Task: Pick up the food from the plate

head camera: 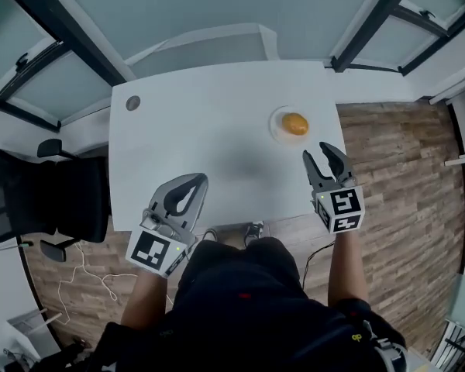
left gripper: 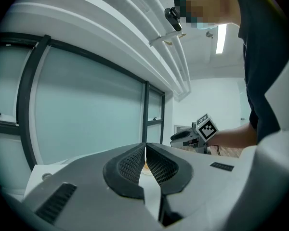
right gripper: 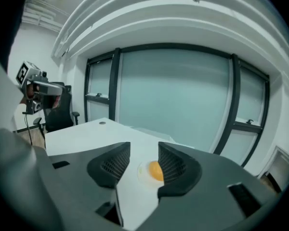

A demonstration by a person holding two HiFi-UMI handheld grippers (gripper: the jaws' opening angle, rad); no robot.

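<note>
An orange, rounded piece of food (head camera: 294, 123) lies on a small white plate (head camera: 277, 124) at the right side of the white table (head camera: 209, 130). My right gripper (head camera: 320, 156) hovers just short of the plate, off the table's near right edge, open and empty. In the right gripper view the food (right gripper: 155, 171) and plate (right gripper: 142, 174) show ahead, through the gap of the open right gripper (right gripper: 143, 151). My left gripper (head camera: 191, 186) hangs at the table's near edge, shut and empty; in its own view the left gripper (left gripper: 145, 150) has its pads touching.
A black office chair (head camera: 39, 196) stands left of the table. A round grey grommet (head camera: 132, 102) sits in the table's far left corner. Glass walls with dark frames run behind the table. Wood floor (head camera: 403, 177) lies to the right, with a white cable (head camera: 81, 281) at the left.
</note>
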